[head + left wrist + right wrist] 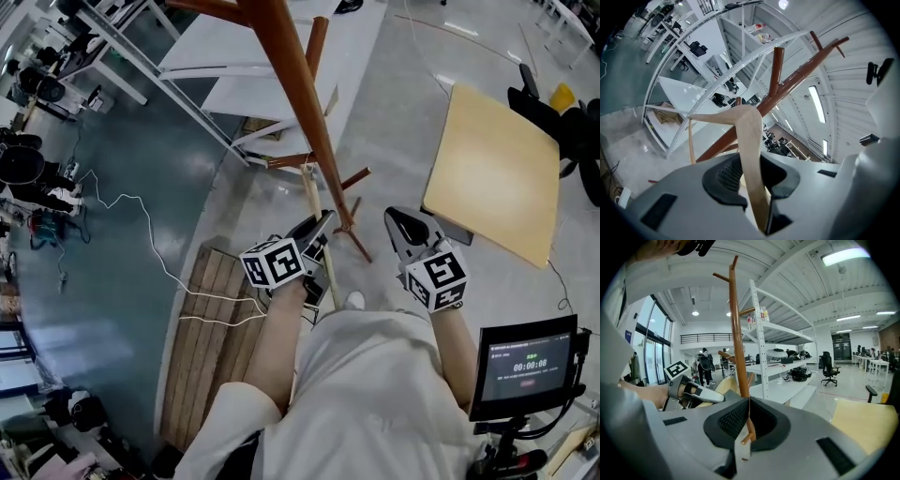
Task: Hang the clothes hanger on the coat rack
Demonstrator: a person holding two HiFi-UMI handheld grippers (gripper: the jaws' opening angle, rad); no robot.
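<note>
The left claw (751,187) is gripping the hanger (749,133) by one arm, holding it near the rack (801,74), not yet on a peg. The right claw (743,439) is standing narrowly apart, holding nothing, and is pointing at the rack's pole.

The coat rack (302,112) was red-brown. The clothes hanger (751,140) was pale, light wood. The left gripper (319,227) and the right gripper (401,221) were grey with black pads. The cube (272,262) on each was white with black square marks. The table top (497,169) was light yellow. The floor (178,159) was blue-green on one side and grey on the other. The shelf (778,329) was white.
</note>
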